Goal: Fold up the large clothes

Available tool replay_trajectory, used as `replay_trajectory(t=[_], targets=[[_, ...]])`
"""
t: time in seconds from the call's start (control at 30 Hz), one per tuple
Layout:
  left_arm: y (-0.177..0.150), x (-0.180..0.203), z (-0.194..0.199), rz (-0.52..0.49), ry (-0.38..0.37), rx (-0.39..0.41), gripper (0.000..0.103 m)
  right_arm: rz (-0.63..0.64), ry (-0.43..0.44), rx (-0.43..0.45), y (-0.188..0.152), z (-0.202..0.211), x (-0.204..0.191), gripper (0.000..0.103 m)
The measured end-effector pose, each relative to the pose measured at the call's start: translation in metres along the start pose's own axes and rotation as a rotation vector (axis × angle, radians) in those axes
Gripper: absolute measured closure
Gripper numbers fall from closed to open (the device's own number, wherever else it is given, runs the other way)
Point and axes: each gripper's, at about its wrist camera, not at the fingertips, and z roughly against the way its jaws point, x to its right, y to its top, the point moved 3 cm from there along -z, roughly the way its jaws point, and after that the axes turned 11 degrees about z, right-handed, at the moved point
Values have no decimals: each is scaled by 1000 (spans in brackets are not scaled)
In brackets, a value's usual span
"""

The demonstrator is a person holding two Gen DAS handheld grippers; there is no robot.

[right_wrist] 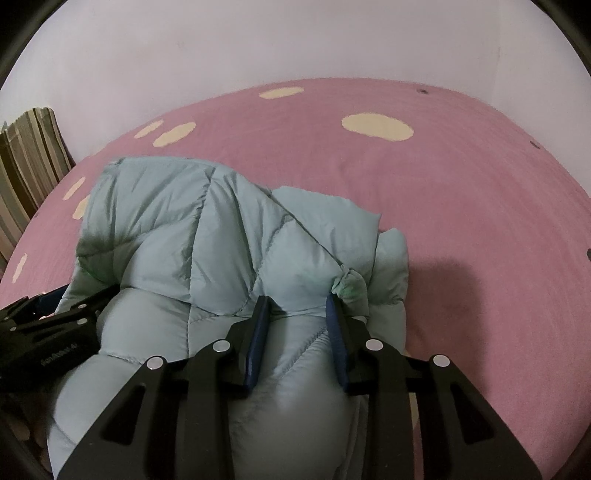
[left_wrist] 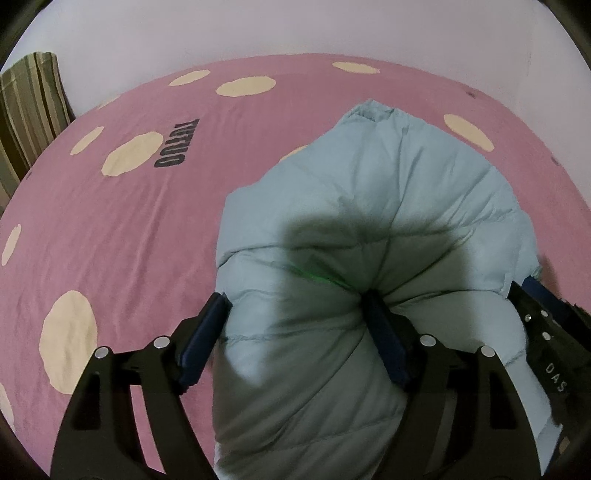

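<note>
A pale blue quilted puffer jacket (left_wrist: 369, 192) lies bunched on the pink bed; it also shows in the right wrist view (right_wrist: 207, 236). My left gripper (left_wrist: 295, 306) has its jaws pressed into a thick bulge of the jacket, one pad on each side. My right gripper (right_wrist: 297, 302) is closed on another puffy fold near the jacket's right edge, beside a gathered cuff (right_wrist: 349, 284). The right gripper shows at the right edge of the left wrist view (left_wrist: 543, 325), and the left gripper at the left edge of the right wrist view (right_wrist: 48, 325).
The pink bedsheet (left_wrist: 129, 229) with cream dots and dark lettering (left_wrist: 177, 144) covers the bed; it also shows in the right wrist view (right_wrist: 461, 192). A striped pillow (left_wrist: 29, 110) leans at the far left against the pale wall (left_wrist: 258, 26).
</note>
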Motion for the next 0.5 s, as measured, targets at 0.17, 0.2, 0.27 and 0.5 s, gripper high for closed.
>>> replay_trajectory(t=[0.17,0.2,0.27,0.5], targets=[[0,-5,20,15,-30,24,23,-22,9,42,-1,17,3,51],[0,-6,26,15,-34,32,23,-29,1,44,-1,20,4,46],[-1,-7,36,12,-34,55,23,-54,-17,55,-1,32,6,38],[-9,-16,84,36,-31,151,16,-47,-35,73,-2,67,1,31]])
